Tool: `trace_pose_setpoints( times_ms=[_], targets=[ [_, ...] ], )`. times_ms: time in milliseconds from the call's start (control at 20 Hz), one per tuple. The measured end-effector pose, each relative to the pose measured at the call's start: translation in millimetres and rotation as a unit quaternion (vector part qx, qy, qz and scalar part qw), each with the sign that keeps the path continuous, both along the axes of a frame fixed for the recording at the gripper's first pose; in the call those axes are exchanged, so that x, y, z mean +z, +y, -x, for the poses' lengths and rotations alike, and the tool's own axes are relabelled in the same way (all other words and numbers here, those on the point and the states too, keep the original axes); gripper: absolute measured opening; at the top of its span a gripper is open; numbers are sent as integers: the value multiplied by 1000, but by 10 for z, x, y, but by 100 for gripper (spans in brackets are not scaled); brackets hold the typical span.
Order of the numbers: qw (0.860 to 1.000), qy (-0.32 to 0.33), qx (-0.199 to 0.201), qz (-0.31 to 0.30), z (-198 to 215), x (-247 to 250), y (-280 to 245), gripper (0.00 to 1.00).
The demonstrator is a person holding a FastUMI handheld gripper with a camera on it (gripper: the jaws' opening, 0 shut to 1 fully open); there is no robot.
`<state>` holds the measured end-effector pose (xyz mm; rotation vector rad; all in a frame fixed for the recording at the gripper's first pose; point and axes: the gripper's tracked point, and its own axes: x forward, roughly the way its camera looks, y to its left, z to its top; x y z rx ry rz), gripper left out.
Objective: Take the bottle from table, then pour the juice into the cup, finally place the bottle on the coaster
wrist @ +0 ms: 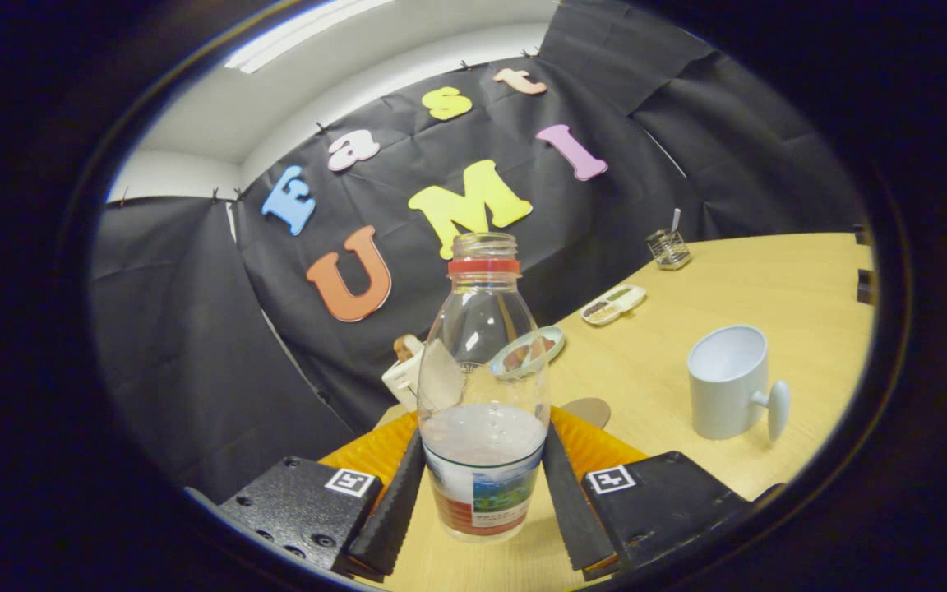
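One clear plastic bottle (483,395) stands between the two fingers of the tool (482,501), uncapped, with a coloured ring at its neck and a label band round its lower part. The fingers flank the labelled lower body and lie against its sides, so the tool appears to be pinching the bottle there; whether the base still rests on the counter (769,279) cannot be told. The bottle holds a small amount of liquid, level just above the label, so it is judged light, with its weight low down. The thin wall is likely to flex under pressure and its smooth surface may slip, so a firm hold on the lower, label-wrapped section suits it better than the tapering shoulder. With the mouth open, any tilt releases the juice. One pale cup (728,382) with a knob-like handle stands upright on the counter to the right of the bottle, well apart from it. One round brown coaster (587,409) lies just behind the bottle, partly hidden. Beyond the bottle are one small dish (529,351) of food, one divided tray (613,304), and one wire holder (668,248) farthest off.
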<state>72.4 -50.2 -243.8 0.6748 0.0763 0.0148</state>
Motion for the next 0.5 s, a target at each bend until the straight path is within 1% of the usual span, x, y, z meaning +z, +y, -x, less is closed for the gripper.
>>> trace_pose_setpoints(
  times_ms=[250, 400, 500],
  targets=[
    [995, 3, 19, -100, -9, 57, -33, 78],
    [987, 3, 24, -160, -25, 59, -84, 78],
    [979, 6, 19, -204, -25, 30, -148, 78]
  ],
)
